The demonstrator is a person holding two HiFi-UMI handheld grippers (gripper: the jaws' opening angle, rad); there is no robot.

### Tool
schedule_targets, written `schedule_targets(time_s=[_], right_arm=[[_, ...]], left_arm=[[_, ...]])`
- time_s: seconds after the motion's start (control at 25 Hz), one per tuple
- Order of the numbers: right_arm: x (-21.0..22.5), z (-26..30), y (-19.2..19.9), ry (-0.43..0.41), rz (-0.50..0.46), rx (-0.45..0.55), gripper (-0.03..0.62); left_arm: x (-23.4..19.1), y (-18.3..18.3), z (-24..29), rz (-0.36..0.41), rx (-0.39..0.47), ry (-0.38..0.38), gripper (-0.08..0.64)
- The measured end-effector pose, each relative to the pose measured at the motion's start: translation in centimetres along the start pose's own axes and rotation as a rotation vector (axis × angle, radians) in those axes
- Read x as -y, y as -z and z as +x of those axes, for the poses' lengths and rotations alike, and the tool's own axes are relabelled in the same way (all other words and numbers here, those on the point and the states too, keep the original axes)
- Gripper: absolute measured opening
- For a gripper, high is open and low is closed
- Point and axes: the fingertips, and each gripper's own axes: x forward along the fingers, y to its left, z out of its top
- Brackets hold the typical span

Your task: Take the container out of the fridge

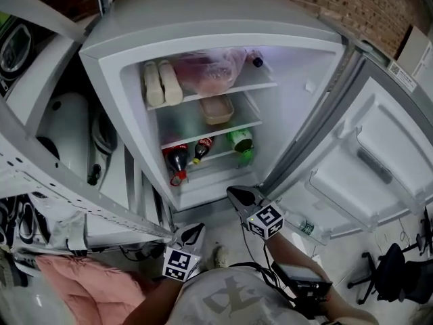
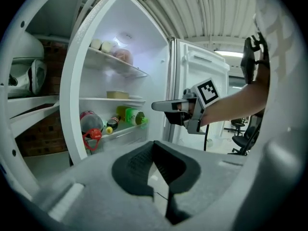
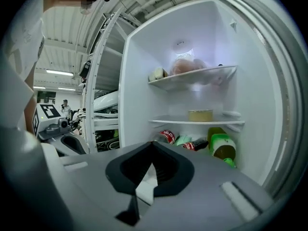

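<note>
Catching open door | head view, not right gripper view | container mid-shelf

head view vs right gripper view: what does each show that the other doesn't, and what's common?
Head view only: the open door's inner shelves and a pink cloth. Right gripper view only: ceiling lights and a distant person. Both: the tan container on the middle shelf, cola bottles and a green bottle below it, and the left gripper.
</note>
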Motion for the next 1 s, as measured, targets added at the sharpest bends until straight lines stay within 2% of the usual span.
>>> schedule_targets(time_s=[0.32,0.52,0.68,1.0], right_arm=[[4.5,4.4,-2.7,-0.013,-0.177,-0.04,0.009],[7.0,6.3,-4.1,-0.001,-0.249,-0.057,0.009],[9.1,7.9,-5.7,0.038,-0.327,-0.078,0.009],[12.1,11.3,-9.0,0.12,-0.554,-0.169,0.009]], left_arm=[[-0.7,-1.4,1.4,0.003,0.01,-0.021,0.002],[-1.4,-1.7,1.5,-0.003,0.017,-0.051,0.002],[-2.0,-1.7,1.5,-0.01,0.019,-0.065,0.002],[-2.2,-2.1,2.2,-0.015,0.027,-0.074,0.002]])
